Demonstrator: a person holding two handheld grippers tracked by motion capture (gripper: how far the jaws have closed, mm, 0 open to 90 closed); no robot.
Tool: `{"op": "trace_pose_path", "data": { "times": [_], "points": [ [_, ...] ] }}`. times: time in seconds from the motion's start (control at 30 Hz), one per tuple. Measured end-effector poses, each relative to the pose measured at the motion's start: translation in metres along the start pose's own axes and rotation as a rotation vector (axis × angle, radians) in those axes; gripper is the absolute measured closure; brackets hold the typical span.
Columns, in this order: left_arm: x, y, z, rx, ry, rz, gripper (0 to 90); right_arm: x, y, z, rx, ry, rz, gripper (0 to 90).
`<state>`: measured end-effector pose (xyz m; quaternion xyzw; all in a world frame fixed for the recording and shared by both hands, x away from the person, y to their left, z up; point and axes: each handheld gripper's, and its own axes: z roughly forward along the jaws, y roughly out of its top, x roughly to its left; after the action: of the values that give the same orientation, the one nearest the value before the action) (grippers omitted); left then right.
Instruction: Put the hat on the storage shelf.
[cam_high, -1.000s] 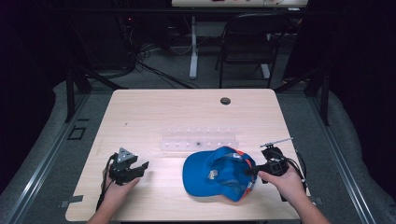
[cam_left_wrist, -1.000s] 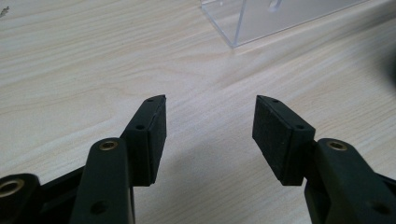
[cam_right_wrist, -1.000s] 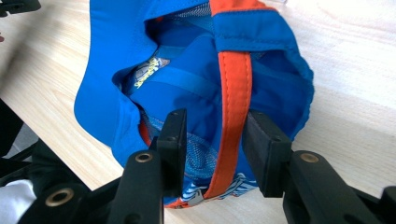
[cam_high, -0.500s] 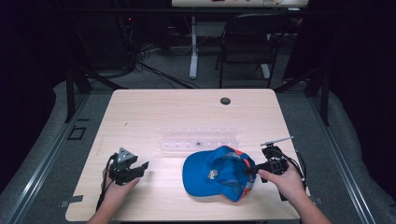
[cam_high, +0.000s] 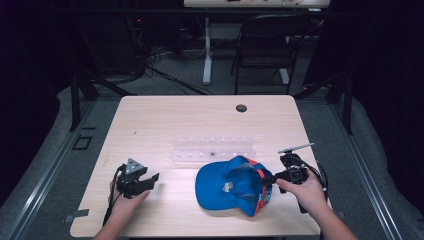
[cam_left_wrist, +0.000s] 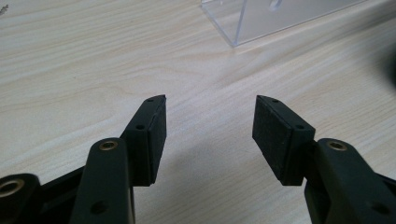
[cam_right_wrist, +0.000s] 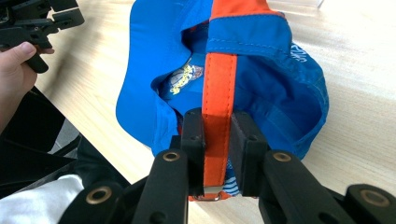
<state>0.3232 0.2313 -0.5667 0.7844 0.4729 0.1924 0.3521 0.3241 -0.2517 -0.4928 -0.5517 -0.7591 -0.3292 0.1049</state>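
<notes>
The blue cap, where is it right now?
The blue cap lies near the table's front right, just in front of the clear rack, its orange strap pinched by the right gripper.

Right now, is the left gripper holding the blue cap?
No, the left gripper stands open over bare table, apart from the blue cap.

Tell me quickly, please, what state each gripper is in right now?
Left gripper: open, holding nothing.
Right gripper: just closed on the orange strap of the blue cap.

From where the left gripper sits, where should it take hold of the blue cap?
Take the blue cap by its brim edge, coming in level from the cap's left. The brim is thin, flat and faces the open left gripper; the right gripper has just closed on the orange strap.
</notes>
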Motion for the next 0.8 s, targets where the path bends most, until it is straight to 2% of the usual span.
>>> {"op": "trace_pose_path", "data": {
  "times": [0.17, 0.27, 0.4, 0.47, 0.53, 0.6, 0.67, 0.7, 0.8],
  "points": [
    [0.000, 0.000, 0.000, -0.001, 0.000, -0.004, 45.4, 0.003, 0.002, -0.002, 0.002, -0.017, 0.017, 77.7],
    [0.000, 0.000, 0.000, 0.002, -0.001, -0.003, 45.3, 0.004, 0.005, -0.004, 0.029, -0.034, 0.031, 77.6],
    [0.000, 0.000, 0.000, -0.001, -0.001, -0.002, 45.4, 0.009, 0.007, -0.005, 0.028, -0.055, 0.048, 77.6],
    [0.000, 0.000, 0.000, 0.000, 0.000, -0.002, 45.3, 0.012, 0.009, -0.006, 0.053, -0.061, 0.051, 77.6],
    [0.000, 0.000, 0.000, -0.002, 0.000, -0.004, 45.4, 0.013, 0.010, -0.007, 0.051, -0.068, 0.057, 77.6],
    [0.000, 0.000, 0.000, -0.003, 0.000, -0.005, 45.4, 0.020, 0.013, -0.008, 0.049, -0.100, 0.085, 77.6],
    [0.000, 0.000, 0.000, -0.001, 0.000, -0.003, 45.4, 0.023, 0.016, -0.009, 0.059, -0.119, 0.080, 77.6],
    [0.000, 0.000, 0.000, -0.002, 0.000, -0.005, 45.4, 0.024, 0.018, -0.011, 0.081, -0.124, 0.074, 77.6],
    [0.000, 0.000, 0.000, -0.003, 0.000, -0.005, 45.4, 0.028, 0.022, -0.011, 0.088, -0.141, 0.078, 77.6]
  ]
}}
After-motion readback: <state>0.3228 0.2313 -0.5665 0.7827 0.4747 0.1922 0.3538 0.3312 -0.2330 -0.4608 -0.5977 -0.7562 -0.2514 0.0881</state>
